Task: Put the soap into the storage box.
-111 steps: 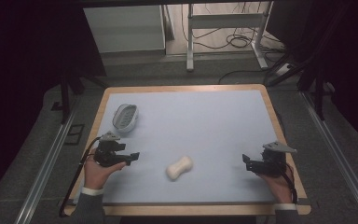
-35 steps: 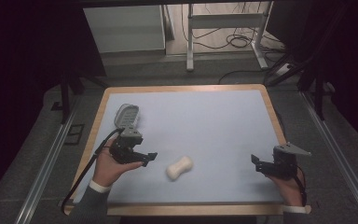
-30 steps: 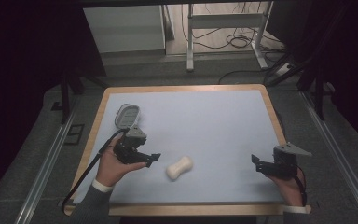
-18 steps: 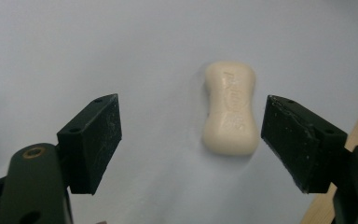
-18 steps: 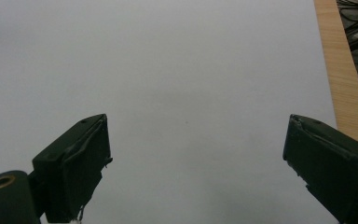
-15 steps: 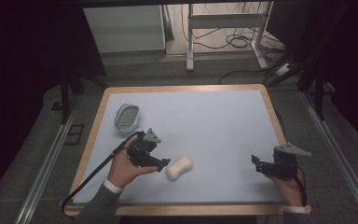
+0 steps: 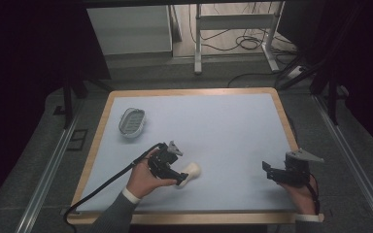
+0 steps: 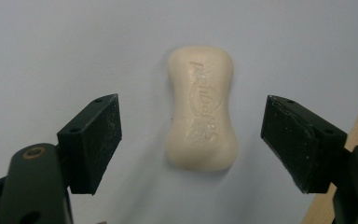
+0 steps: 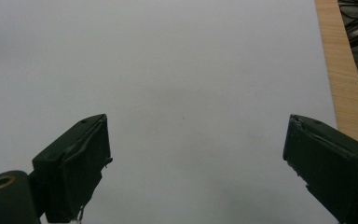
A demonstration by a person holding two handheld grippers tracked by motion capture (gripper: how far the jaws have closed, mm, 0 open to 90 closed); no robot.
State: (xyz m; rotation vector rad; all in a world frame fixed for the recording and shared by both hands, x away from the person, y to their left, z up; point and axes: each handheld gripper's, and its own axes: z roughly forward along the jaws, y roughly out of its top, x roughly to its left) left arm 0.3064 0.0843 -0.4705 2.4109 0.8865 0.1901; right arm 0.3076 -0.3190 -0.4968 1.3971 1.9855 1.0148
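A cream bar of soap [image 7: 191, 171] [image 8: 201, 108] lies flat on the pale blue table [image 7: 213, 131], near the front middle. My left gripper [image 7: 180, 177] [image 8: 193, 144] hovers right at it, open, with one jaw on either side of the bar and not touching it. The soap's embossed lettering faces up in the left gripper view. My right gripper [image 7: 268, 171] [image 9: 196, 172] is held open near the front right corner, with only bare table between its jaws.
A grey oval soap dish [image 7: 131, 122] sits at the table's back left. The wooden table rim [image 7: 95, 145] [image 9: 342, 70] runs around the blue surface. Beyond the far edge stand a white cabinet [image 7: 128, 29] and metal frame legs [image 7: 198, 39] with cables on the floor.
My left gripper has moved right from beside the soap dish to the soap, and now straddles it. The right gripper shifted slightly toward the front edge and then stayed put.
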